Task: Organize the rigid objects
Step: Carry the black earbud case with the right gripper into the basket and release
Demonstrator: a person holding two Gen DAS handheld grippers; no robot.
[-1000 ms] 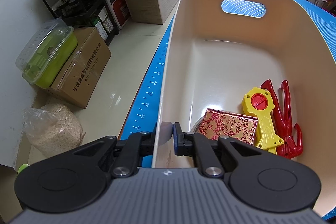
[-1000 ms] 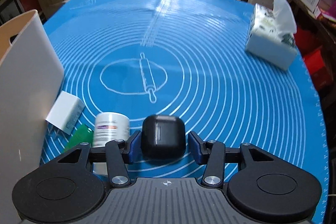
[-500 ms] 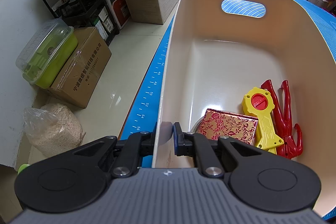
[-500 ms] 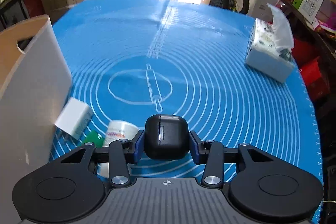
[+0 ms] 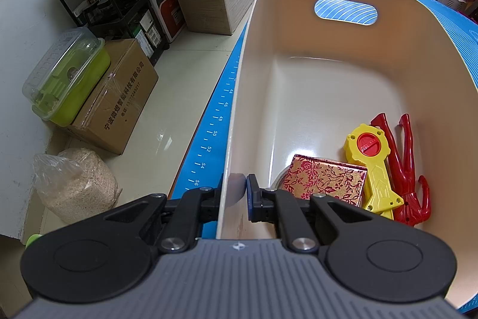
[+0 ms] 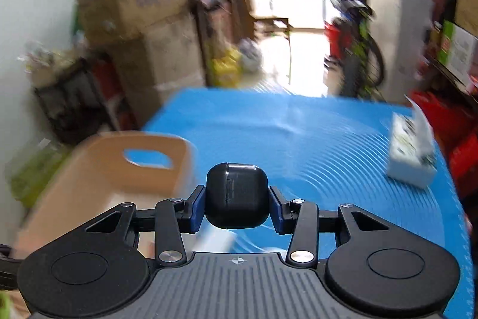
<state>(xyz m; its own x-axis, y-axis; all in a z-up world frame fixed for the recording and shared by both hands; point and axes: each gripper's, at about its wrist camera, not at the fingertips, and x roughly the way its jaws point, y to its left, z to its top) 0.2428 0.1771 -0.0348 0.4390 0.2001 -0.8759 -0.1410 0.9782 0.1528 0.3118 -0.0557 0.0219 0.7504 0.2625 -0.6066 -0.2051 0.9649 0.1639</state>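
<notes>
- A small black case [image 6: 236,195] is held between the two blue pads of the right gripper [image 6: 236,207], with the jaws about half open and pressed on its two sides
- The case is seen up in the air above the blue mat [image 6: 313,139], just past the near corner of the tub [image 6: 98,178]
- The case is rounded and nearly as wide as it is tall, so no clear long side can be told; its lid seam is near the top and a small hinge part is faced toward the camera
- The right view is blurred, so small things under the case cannot be made out
- The left gripper [image 5: 236,193] is shut tight on the near wall of the tub, one finger outside and one inside
- Inside the tub a red and gold box [image 5: 324,183], a yellow toy [image 5: 372,166] and a red toy [image 5: 404,166] are laid close together in the near right corner
- The two toys are laid long-ways, pointed from near to far
- The far half of the tub floor is left bare, with lots of room
- A tissue box [image 6: 412,151] is set near the right edge of the mat, well apart from the tub
</notes>
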